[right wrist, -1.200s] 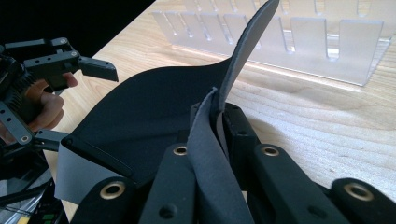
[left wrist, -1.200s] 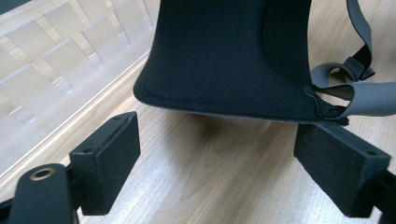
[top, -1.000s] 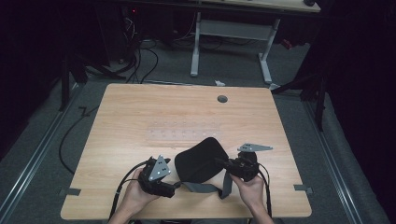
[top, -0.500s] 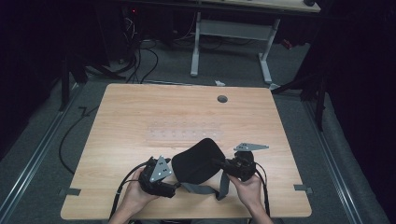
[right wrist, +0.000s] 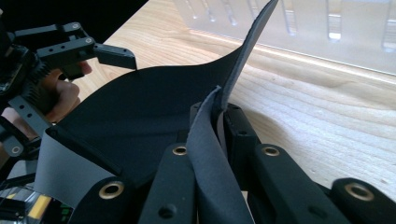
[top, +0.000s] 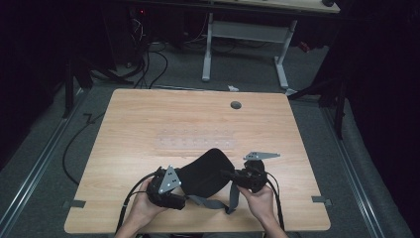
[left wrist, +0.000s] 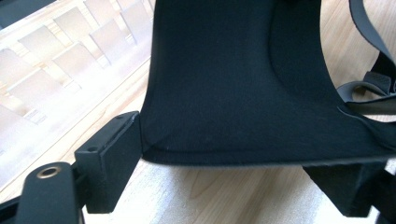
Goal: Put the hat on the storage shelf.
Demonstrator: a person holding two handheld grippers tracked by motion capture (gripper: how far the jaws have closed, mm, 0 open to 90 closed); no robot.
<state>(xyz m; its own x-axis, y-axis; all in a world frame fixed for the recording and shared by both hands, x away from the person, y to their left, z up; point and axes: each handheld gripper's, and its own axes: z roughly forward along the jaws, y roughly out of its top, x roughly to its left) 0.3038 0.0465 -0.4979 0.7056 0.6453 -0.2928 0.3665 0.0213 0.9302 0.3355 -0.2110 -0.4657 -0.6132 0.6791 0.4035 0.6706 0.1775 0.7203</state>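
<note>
A black fabric pad (top: 205, 171) with grey straps (top: 213, 202) arches above the table's near edge between my two grippers. My right gripper (top: 227, 174) is shut on the pad's edge, which stands pinched upright between its jaws (right wrist: 219, 109). My left gripper (top: 184, 194) is at the pad's other end. In the left gripper view its jaws (left wrist: 233, 172) stand wide apart with the pad's edge (left wrist: 233, 79) spanning them. Whether they press on it I cannot tell. One of the left gripper's fingers (right wrist: 114, 55) touches the pad's top corner in the right gripper view.
The wooden table (top: 148, 119) carries a clear slotted plastic strip (top: 195, 141) at its middle and a round cable hole (top: 236, 105) at the back. Behind it stand another desk's white legs (top: 208, 49) and floor cables (top: 148, 59).
My right gripper has shifted slightly left with the pad's edge in it, bunching the pad a little. The left gripper has stayed in place.
</note>
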